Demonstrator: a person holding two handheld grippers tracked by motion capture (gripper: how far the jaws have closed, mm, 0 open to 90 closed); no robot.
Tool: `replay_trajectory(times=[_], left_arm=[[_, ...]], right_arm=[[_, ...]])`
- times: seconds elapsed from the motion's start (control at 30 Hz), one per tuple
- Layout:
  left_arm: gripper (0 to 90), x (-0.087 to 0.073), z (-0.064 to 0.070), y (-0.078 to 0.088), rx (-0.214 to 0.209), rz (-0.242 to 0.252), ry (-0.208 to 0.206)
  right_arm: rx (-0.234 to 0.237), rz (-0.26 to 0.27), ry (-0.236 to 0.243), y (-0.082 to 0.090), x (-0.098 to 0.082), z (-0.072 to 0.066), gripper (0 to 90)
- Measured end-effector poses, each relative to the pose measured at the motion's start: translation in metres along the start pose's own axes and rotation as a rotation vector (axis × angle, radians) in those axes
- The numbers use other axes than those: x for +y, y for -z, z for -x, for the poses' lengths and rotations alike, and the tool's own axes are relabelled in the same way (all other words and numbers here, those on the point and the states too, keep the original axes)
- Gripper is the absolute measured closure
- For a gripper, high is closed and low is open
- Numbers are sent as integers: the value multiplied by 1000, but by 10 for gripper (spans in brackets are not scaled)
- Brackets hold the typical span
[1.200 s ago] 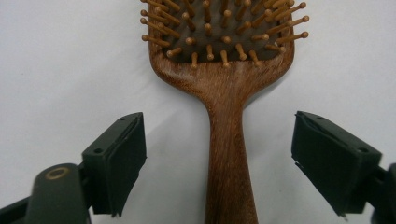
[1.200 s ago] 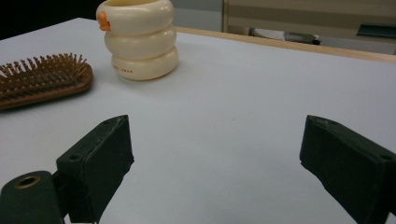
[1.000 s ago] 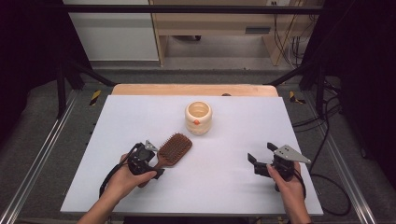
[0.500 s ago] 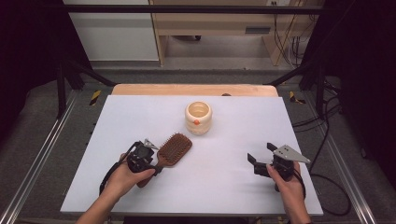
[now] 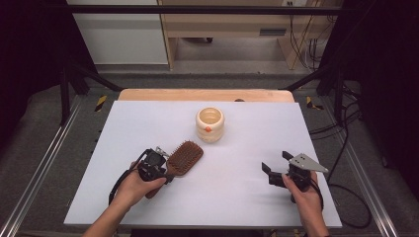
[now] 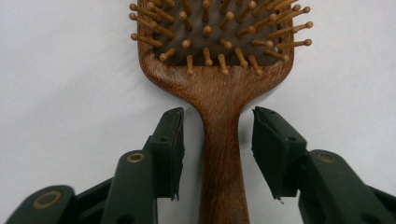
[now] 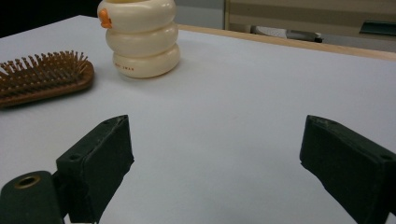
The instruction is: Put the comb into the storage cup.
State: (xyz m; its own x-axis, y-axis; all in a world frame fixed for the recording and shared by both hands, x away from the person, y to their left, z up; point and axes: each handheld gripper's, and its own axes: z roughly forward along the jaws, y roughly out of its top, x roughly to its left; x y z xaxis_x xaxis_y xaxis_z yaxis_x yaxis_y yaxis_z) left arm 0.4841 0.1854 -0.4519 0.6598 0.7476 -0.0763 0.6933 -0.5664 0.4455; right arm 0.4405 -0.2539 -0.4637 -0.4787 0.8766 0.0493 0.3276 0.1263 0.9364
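Left gripper (image 6: 217, 140) closing around brown wooden hairbrush (image 6: 219, 84).

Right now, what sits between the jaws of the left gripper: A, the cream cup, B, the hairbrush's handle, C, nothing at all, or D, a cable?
B: in the left gripper view the wooden hairbrush has its handle between the left gripper jaws, which have just been closing, with gaps on both sides.

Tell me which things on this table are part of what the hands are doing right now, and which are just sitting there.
In the job:
- wooden hairbrush, handle between the jaws, pads not yet touching it
- left gripper, jaws have just been closing around that handle

Lying about:
- cream ringed cup, standing apart beyond the brush
- right gripper, open, idle over bare table
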Motion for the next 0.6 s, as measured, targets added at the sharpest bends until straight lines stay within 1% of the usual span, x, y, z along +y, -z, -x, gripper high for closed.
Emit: replay_trajectory(times=[0.27, 0.3, 0.4, 0.53, 0.6], left_arm=[[618, 2, 1, 0, -3, -14, -8], [630, 2, 2, -1, 10, -19, -15], [642, 3, 3, -1, 25, -27, -25], [653, 3, 8, -2, 56, -36, -58], [660, 3, 8, -2, 56, -34, -69]], right_arm=[[3, -3, 0, 0, 0, 0, 95], [3, -3, 1, 0, 0, 0, 95], [3, -3, 2, -1, 0, 0, 94], [4, -4, 4, -1, 0, 0, 94], [5, -4, 4, -1, 0, -1, 94]])
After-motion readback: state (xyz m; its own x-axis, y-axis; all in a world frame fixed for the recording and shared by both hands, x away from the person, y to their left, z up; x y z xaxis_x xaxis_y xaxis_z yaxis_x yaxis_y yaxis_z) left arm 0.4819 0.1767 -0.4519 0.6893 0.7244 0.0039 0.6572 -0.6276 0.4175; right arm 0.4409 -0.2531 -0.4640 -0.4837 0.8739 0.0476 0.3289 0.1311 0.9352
